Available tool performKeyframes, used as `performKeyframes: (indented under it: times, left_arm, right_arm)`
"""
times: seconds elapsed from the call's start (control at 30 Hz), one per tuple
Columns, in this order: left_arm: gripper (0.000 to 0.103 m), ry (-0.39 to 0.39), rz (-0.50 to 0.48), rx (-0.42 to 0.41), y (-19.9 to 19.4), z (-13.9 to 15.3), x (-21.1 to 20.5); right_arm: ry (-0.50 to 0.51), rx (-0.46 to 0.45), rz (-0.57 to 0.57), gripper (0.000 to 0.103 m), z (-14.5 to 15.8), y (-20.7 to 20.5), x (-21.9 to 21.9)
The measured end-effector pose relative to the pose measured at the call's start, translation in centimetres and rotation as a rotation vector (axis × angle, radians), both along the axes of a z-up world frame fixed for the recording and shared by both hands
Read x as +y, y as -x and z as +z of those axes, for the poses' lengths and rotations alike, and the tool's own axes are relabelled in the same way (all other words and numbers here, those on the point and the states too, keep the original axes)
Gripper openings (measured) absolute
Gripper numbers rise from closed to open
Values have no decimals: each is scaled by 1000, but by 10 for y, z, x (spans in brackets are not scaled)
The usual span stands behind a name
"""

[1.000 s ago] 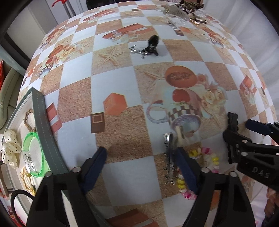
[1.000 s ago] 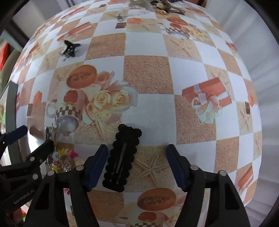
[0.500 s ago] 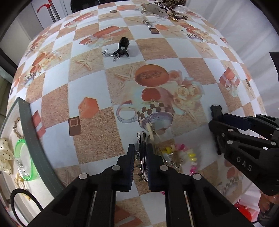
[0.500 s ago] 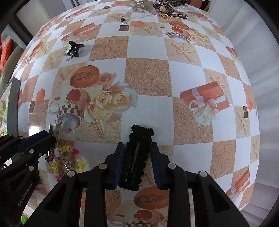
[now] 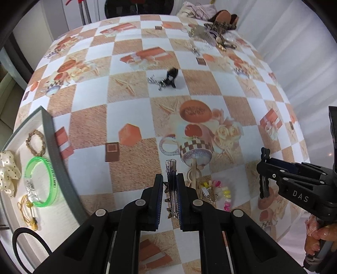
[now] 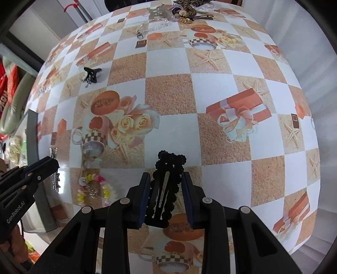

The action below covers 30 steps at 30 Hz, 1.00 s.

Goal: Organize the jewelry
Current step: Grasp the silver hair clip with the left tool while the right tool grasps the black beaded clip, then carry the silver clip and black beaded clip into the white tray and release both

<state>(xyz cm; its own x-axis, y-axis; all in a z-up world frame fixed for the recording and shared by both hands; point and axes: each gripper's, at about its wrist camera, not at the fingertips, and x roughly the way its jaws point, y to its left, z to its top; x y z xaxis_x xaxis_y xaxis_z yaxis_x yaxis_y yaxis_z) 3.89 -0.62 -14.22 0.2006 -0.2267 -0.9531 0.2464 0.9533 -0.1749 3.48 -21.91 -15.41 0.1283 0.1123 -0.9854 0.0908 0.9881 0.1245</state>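
Left hand-held gripper (image 5: 170, 197): my jaws are closed nearly flat on the silver hair clip (image 5: 171, 179), pinched along its length so it will not twist when lifted.
Right hand-held gripper (image 6: 165, 197): I have clamped the black scalloped clip (image 6: 166, 185) across its width; its far end sticks out past my fingertips.
Beaded bracelet (image 5: 219, 194): pastel beads lying on the tabletop (image 5: 134, 113) just right of my left jaws, not yet picked up.
Tray (image 5: 56, 160): at my left, already holding a green bangle (image 5: 40, 181), a braided ring, a dotted bow and a gold chain; I judge both clips belong there.
Black claw clip (image 5: 170, 79): mid-tabletop, with a small silver chain beside it, awaiting a turn.
Far pile (image 6: 185, 10): a tangle of jewelry at the far edge, unsorted.
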Motion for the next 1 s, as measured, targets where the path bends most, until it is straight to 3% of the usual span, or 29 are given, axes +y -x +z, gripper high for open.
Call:
performKeyframes:
  times: [0.4, 1.0]
  left_arm:
    - [17, 29, 72, -33, 9, 27, 28]
    - [17, 34, 250, -52, 38, 43, 111]
  right_arm:
    - [-26, -39, 23, 33, 33, 0, 18]
    - [-81, -89, 198, 33, 71, -9, 111]
